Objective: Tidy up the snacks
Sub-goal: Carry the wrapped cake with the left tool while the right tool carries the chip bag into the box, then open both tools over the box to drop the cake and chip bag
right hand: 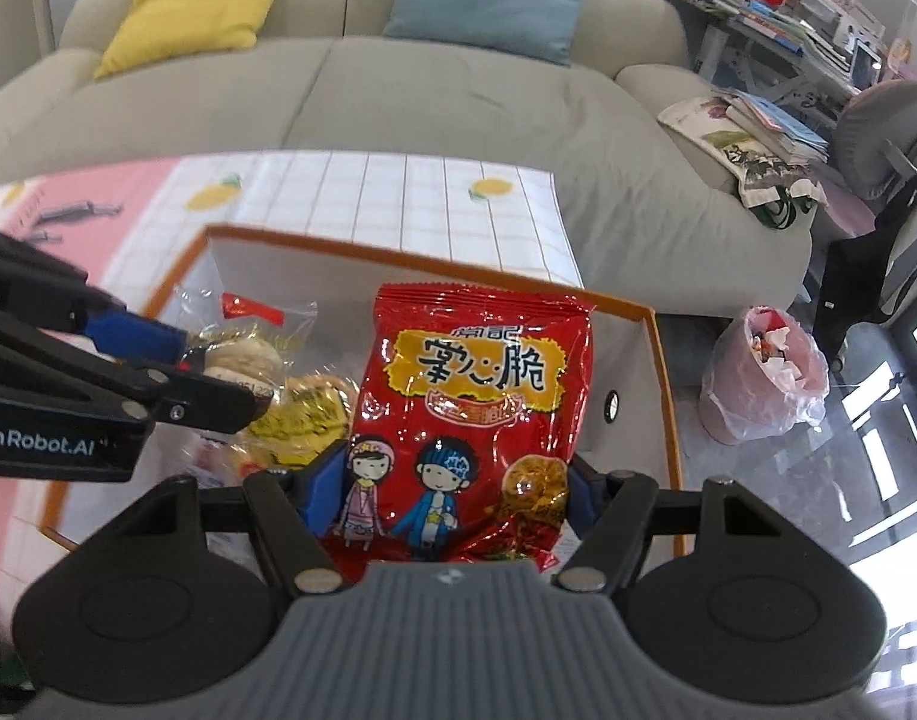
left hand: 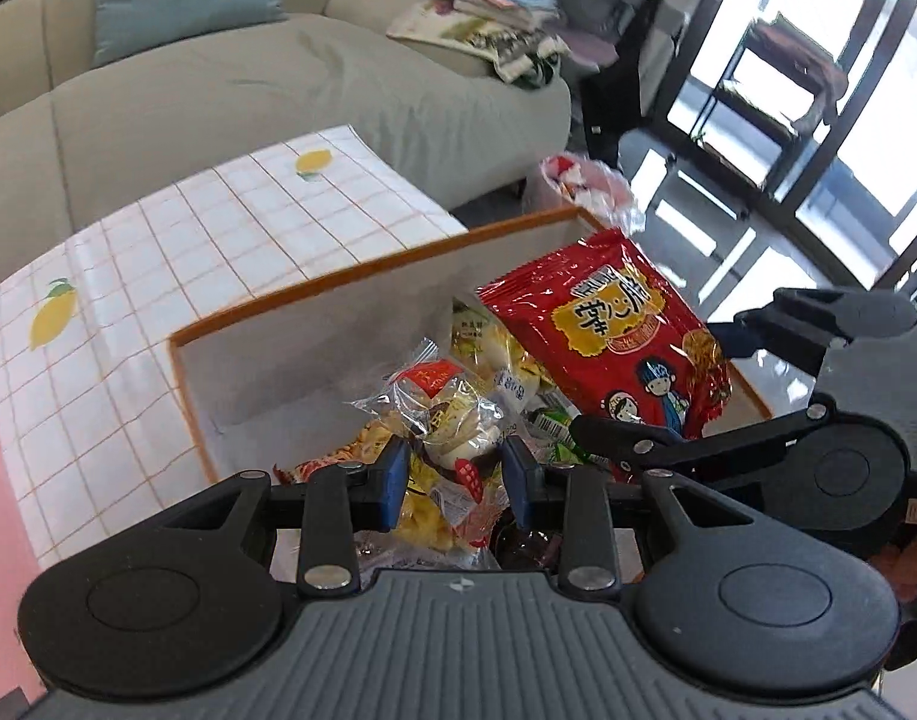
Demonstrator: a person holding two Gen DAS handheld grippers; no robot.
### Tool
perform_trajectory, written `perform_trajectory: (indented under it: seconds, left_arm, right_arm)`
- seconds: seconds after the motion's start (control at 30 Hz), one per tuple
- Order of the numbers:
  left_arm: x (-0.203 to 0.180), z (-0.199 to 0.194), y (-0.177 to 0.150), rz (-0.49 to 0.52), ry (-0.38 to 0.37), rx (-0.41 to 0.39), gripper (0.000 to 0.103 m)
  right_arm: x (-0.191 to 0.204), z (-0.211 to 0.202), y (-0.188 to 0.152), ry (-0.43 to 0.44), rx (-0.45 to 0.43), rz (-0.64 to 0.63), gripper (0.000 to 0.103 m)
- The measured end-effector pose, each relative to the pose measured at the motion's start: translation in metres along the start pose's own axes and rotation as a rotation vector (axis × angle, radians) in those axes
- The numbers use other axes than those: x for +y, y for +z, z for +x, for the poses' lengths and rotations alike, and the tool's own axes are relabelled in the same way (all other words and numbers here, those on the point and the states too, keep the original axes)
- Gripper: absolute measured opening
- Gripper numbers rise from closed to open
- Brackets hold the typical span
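A white box with an orange rim point(left hand: 314, 285) point(right hand: 662, 348) sits on the table and holds several wrapped snacks. My right gripper point(right hand: 455, 489) is shut on a red noodle snack bag point(right hand: 476, 396) and holds it upright over the box; the bag also shows in the left wrist view point(left hand: 614, 336). My left gripper point(left hand: 455, 471) is shut on a clear-wrapped pastry point(left hand: 446, 420) above the pile in the box; the pastry shows in the right wrist view point(right hand: 242, 354) next to the left gripper's blue pads point(right hand: 134, 327).
The table has a white checked cloth with lemons point(left hand: 158, 252) and a pink area point(right hand: 98, 210). A beige sofa point(right hand: 398, 96) with yellow and blue cushions stands behind. A bin with a pink bag point(right hand: 764, 378) is on the floor to the right.
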State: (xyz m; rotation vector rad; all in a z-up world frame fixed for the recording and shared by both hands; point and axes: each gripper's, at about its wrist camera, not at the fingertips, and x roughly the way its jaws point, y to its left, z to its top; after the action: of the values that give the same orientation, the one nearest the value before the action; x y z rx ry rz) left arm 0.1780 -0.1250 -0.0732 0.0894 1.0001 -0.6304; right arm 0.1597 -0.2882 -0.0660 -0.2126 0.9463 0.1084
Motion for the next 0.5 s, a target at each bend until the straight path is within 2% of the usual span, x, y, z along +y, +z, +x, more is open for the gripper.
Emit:
perform_trajectory:
  seconds: [0.27, 0.5]
  left_arm:
    - [0.000, 0.028, -0.005, 0.041, 0.014, 0.090, 0.037]
    - [0.002, 0.037, 0.000, 0.046, 0.007, 0.132, 0.038]
  right_arm:
    - [0.000, 0.027, -0.003, -0.013, 0.087, -0.056, 0.069]
    - [-0.001, 0.047, -0.004, -0.031, 0.162, -0.073, 0.069]
